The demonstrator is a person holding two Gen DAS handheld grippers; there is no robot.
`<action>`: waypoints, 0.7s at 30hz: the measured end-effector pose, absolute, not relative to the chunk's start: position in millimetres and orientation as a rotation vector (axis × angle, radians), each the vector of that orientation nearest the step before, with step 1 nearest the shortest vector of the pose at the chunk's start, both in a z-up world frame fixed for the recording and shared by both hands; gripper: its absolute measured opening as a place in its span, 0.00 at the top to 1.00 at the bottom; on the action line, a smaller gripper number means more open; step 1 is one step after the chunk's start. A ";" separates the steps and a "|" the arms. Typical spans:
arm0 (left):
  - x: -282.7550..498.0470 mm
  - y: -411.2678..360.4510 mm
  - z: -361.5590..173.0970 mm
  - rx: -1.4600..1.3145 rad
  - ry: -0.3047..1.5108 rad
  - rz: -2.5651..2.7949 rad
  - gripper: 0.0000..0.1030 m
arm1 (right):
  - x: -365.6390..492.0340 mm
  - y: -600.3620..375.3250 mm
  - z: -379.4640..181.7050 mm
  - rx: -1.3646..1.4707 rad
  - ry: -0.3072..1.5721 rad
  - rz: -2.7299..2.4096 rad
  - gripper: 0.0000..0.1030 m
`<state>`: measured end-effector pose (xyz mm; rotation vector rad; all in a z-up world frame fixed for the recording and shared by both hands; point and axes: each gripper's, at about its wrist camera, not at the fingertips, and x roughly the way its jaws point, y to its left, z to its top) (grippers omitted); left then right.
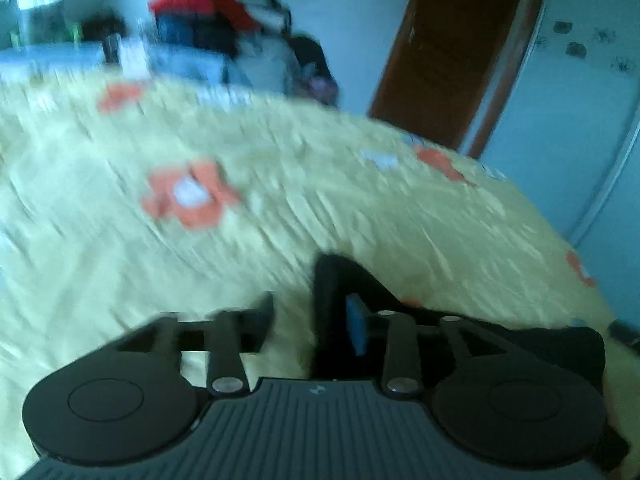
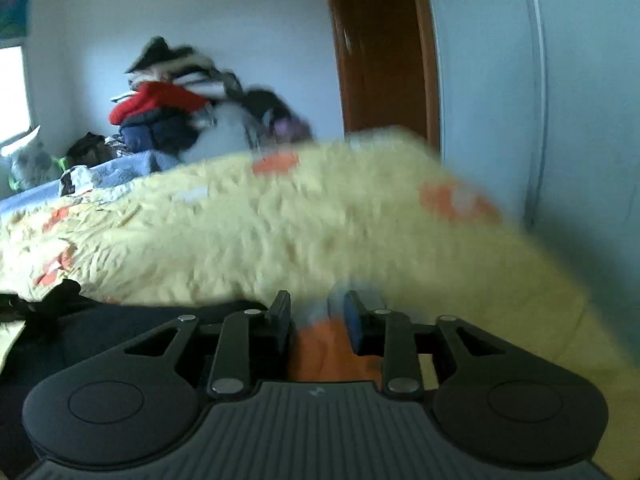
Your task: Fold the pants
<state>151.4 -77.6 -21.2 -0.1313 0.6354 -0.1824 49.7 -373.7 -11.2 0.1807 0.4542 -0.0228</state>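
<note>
The dark pants [image 1: 520, 344] lie on the yellow bedspread [image 1: 280, 208] at the lower right of the left wrist view. A fold of them rises beside the blue pad of my left gripper [image 1: 310, 316]. Bedspread shows between that fold and the other finger, so the jaws stand open. In the right wrist view the pants [image 2: 120, 320] spread to the lower left, under and beside the left finger. My right gripper [image 2: 318, 312] is open by a narrow gap, with only an orange patch of the bedspread [image 2: 280, 232] seen in it. Both views are blurred.
A pile of clothes [image 2: 168, 112] is heaped at the far side of the bed against the wall. A brown door [image 2: 380, 48] stands behind the bed on the right, with a pale wall beside it. The bed's edge drops off to the right.
</note>
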 end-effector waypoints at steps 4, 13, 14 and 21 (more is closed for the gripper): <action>137.9 -93.9 6.0 -0.083 0.548 -0.338 0.17 | 72.8 -335.5 -16.5 0.135 0.537 0.270 0.71; 163.9 -132.4 -40.6 0.067 0.722 -0.446 0.21 | 63.5 -335.4 -24.2 0.102 0.564 0.210 0.70; 163.1 -130.7 -40.2 0.072 0.708 -0.447 0.22 | 64.3 -331.3 -27.5 0.061 0.608 0.228 0.67; 126.6 -75.1 -19.1 -0.011 0.659 -0.474 0.09 | 45.1 -389.2 -27.6 0.322 0.595 0.251 0.37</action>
